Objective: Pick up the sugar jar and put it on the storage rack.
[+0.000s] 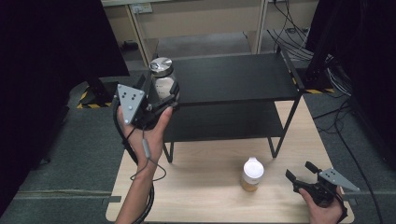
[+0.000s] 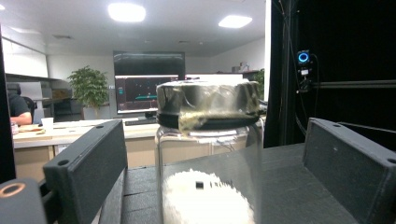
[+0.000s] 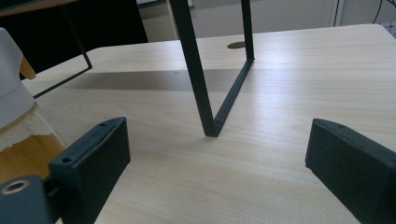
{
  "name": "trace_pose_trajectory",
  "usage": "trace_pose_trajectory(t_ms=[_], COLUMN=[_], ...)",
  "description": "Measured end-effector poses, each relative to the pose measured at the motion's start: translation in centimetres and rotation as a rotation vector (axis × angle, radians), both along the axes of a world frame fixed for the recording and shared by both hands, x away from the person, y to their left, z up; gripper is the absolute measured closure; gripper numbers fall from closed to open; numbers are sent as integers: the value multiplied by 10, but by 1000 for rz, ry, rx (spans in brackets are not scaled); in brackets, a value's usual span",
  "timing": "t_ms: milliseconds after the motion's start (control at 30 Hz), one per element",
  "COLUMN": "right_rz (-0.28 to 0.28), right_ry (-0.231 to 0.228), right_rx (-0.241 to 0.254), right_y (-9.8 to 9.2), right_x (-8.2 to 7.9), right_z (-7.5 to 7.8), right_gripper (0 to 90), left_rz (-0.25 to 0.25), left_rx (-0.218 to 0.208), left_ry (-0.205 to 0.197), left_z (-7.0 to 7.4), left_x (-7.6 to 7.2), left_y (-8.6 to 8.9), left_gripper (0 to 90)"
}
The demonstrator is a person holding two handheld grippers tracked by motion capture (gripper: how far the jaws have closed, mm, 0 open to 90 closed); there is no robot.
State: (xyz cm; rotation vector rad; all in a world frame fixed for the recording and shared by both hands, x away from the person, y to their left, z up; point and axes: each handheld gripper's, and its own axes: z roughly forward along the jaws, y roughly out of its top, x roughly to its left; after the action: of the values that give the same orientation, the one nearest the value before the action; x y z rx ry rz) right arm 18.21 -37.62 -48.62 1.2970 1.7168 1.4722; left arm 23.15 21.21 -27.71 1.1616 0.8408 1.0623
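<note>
Now the left gripper [image 1: 164,95] stands open around the glass jar [image 1: 162,77], pads clear; it should back straight off. The right gripper [image 1: 300,171] waits open, empty.

Grey carpet floor [image 1: 70,154], ceiling lights [image 2: 126,12], a potted plant [image 2: 88,86], perhaps office desks [image 2: 70,133] behind.

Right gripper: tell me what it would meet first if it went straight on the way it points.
Probably the black shelf's leg, dead ahead between the right gripper's open jaws. The white-lidded jar sits off to the side, likely missed; depth is unclear.
</note>
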Motion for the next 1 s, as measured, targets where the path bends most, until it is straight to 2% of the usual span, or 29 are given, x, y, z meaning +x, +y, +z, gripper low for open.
trace_pose_trajectory(t_ms=[167,433,633,1000], right_rz=[1,0,0,0], right_ry=[0,-1,1,1], right_rx=[-4,-2,-1,-2], right_y=[1,0,0,0], right_x=[0,0,0,0], right_z=[0,0,0,0], right_gripper=[65,64,63,63], left_rz=[2,-10,-37,-48], left_rx=[5,17,11,40], left_ry=[-25,-34,-22,5], left_z=[-11,-26,-40,-69], left_x=[-11,-21,-27,-38], left_y=[1,-1,2,5], left_gripper=[56,56,55,54])
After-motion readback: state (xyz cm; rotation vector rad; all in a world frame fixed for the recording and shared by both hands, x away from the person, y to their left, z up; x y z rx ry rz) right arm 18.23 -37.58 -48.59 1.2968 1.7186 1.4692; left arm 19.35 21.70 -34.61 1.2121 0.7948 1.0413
